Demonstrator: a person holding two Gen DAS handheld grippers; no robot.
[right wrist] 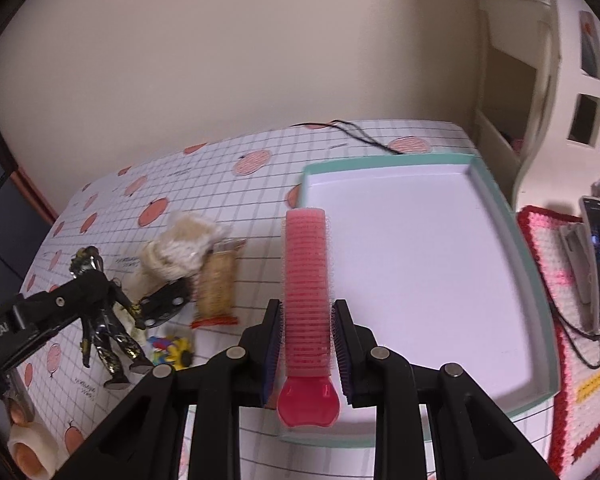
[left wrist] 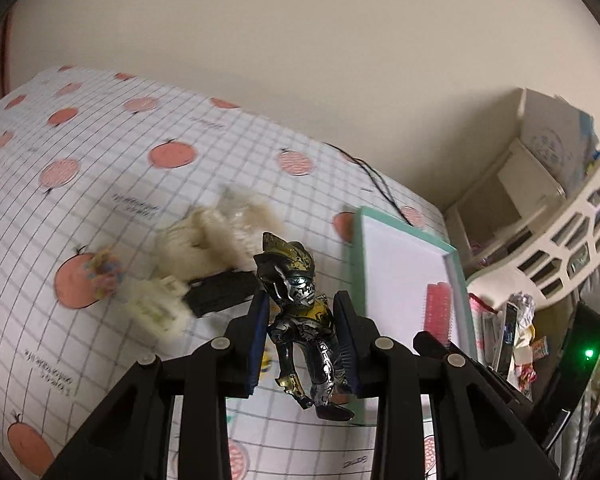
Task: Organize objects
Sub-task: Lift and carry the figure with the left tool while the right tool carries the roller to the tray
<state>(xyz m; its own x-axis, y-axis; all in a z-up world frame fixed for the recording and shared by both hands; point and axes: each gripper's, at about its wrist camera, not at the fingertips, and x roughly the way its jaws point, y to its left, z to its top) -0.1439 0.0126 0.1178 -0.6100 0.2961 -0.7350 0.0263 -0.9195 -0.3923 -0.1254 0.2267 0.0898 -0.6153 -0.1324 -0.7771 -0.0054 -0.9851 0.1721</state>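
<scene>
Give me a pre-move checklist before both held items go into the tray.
1. Right gripper grip on the pink hair roller: ok, fingers close on both sides.
2. Left gripper grip on the armored figure: ok, held at the torso, legs dangling.
3. Tray has room: ok, its white floor is bare.
4. Roller above the tray: ok, it overlaps the near-left corner.
5. Figure above the tray: not ok, it sits left of the tray's rim.
6. Roller clear of the tray floor: cannot tell.
</scene>
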